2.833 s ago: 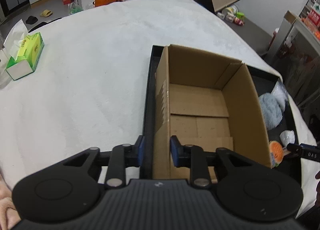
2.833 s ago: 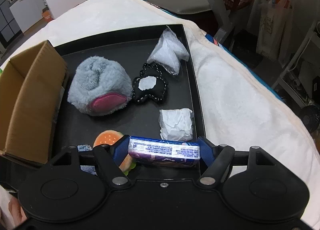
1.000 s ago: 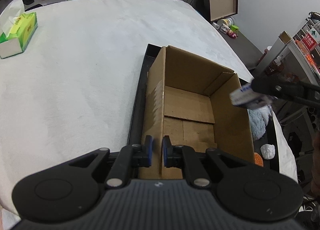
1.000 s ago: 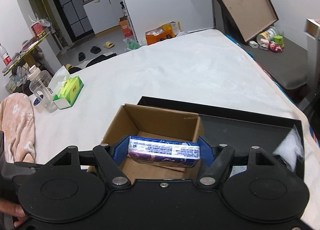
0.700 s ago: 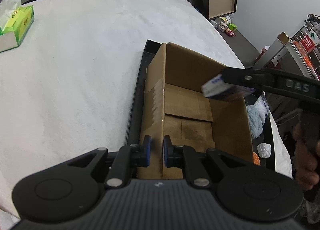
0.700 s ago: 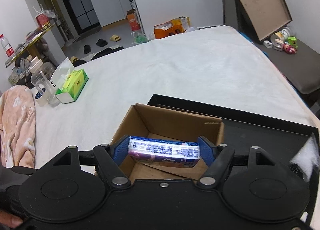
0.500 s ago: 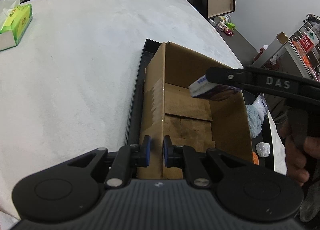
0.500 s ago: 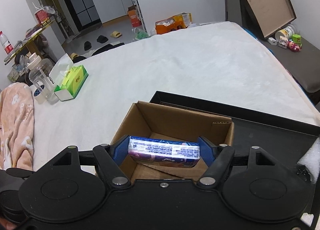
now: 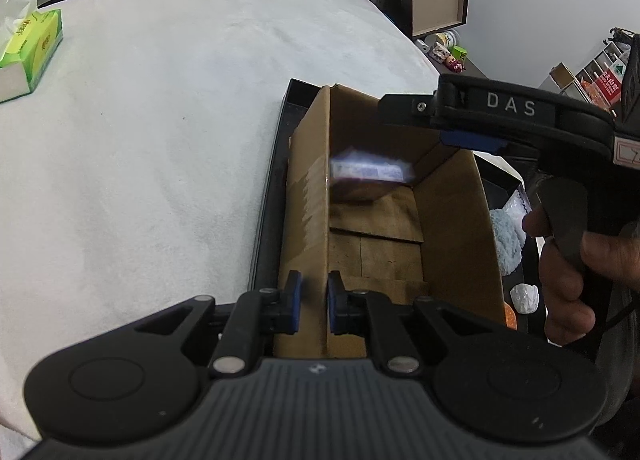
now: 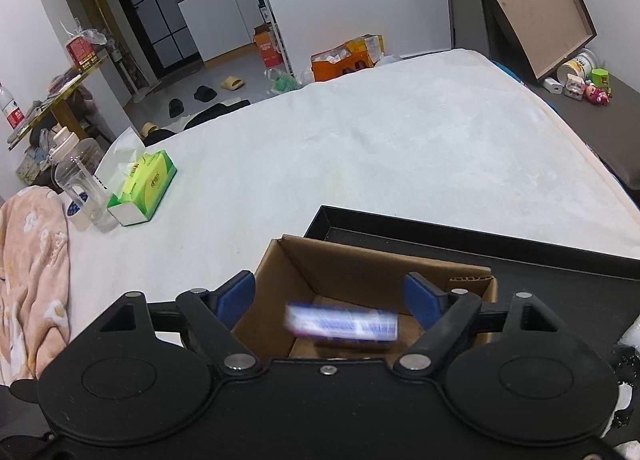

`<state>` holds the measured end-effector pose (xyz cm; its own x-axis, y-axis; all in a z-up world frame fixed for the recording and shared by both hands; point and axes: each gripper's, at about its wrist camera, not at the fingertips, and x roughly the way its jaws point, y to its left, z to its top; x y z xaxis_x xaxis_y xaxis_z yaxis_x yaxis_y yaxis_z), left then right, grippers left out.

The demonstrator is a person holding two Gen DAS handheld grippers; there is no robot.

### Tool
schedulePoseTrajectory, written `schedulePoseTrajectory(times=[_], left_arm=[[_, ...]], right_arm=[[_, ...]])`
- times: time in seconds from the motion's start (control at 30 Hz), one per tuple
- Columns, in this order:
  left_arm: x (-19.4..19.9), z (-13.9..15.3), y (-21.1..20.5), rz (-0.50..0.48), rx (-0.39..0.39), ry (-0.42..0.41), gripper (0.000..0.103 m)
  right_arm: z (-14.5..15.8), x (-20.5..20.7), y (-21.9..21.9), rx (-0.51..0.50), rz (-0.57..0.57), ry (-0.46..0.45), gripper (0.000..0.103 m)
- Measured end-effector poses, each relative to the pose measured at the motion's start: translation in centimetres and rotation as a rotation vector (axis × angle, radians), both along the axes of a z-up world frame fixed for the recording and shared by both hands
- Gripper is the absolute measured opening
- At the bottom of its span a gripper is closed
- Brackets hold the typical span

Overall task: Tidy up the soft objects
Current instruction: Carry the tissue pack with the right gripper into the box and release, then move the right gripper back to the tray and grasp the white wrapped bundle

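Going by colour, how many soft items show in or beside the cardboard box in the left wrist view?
Blue: 1, blurred tissue pack in the cardboard box
Grey: 1, plush
White: 2, wad, bag
Orange: 1, toy edge
Total: 5

A green tissue box (image 10: pixel 145 187) lies on the white-covered worktop (image 10: pixel 360 164), with a white tissue sticking up from its top. Just beside it stands a clear plastic bottle (image 10: pixel 82 190) with a white cap, and next to that lies a pink patterned blanket (image 10: pixel 30 272). On the floor beyond sit an orange carton (image 10: pixel 340 60), a yellow slipper (image 10: pixel 233 82) and dark slippers (image 10: pixel 191 98). A large brown board (image 10: pixel 520 0) leans against the wall, with a white tin (image 10: pixel 575 64) and small toys (image 10: pixel 592 90) at its foot. White cabinets (image 10: pixel 224 16) stand further back.
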<state>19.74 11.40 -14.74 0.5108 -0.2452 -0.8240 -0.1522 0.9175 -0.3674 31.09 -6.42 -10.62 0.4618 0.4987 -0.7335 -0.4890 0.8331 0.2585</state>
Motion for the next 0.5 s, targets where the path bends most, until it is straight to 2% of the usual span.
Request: schedulePoseTrajectory(times=[0.33,0.5], left_arm=[[0.3,0.4,-1.1,0.028,0.054,0.015,0.012],[0.4,0.7,-1.5,0.054,0.09,0.036,0.021]], right_arm=[[0.4,-1.0,-2.1,-0.003,-0.013,0.025,0.081],[1.4,-1.6,-3.9,0.007,-0.03,0.018,0.083]])
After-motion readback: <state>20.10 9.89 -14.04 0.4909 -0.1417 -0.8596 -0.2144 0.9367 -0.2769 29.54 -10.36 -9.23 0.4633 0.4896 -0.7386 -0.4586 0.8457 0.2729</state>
